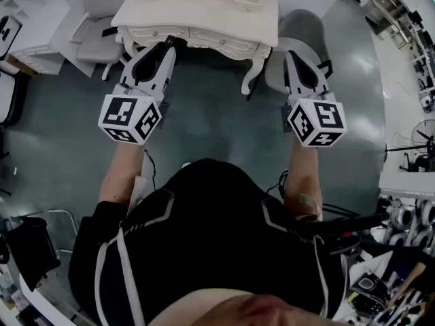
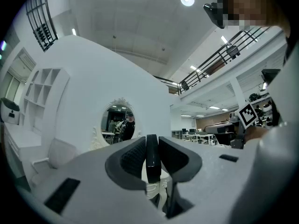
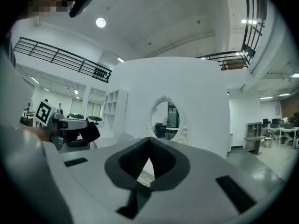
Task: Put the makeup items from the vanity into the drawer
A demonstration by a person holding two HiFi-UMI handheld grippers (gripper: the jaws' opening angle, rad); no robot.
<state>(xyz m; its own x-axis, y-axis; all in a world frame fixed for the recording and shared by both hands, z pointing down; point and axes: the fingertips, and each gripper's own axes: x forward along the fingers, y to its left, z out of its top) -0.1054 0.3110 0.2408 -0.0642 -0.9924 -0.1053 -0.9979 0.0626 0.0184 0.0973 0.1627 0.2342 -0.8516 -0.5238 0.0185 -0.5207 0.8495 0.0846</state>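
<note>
Between jaws of left gripper (image 1: pixel 167 44), clamped firmly: slim glossy black makeup stick (image 2: pixel 152 157). Beside it, right gripper (image 1: pixel 290 55) closed tight, empty. Just ahead of both: white carved vanity (image 1: pixel 204 15), scrolled apron, curved legs. Farther off: oval mirror (image 3: pixel 168 119).

On your left a pale grey chair (image 1: pixel 102 43) stands beside the furniture ahead of you, and a second grey chair (image 1: pixel 309 29) stands at your right. Under you lies a dark grey floor (image 1: pixel 217 121). A fan (image 1: pixel 425 138) stands far off at your right, and a heap of cables and gear (image 1: pixel 401 277) lies near your right elbow.

Ahead, an oval mirror (image 3: pixel 168 120) in a carved white frame stands against a curved white wall (image 2: pixel 117 73), with a white shelf unit (image 3: pixel 114 106) to its left. Above you, a black railing (image 3: pixel 56 57) runs along an upper level, and a round ceiling light (image 3: pixel 101 22) is lit. Desks (image 3: pixel 280 134) stand in the far right background.
</note>
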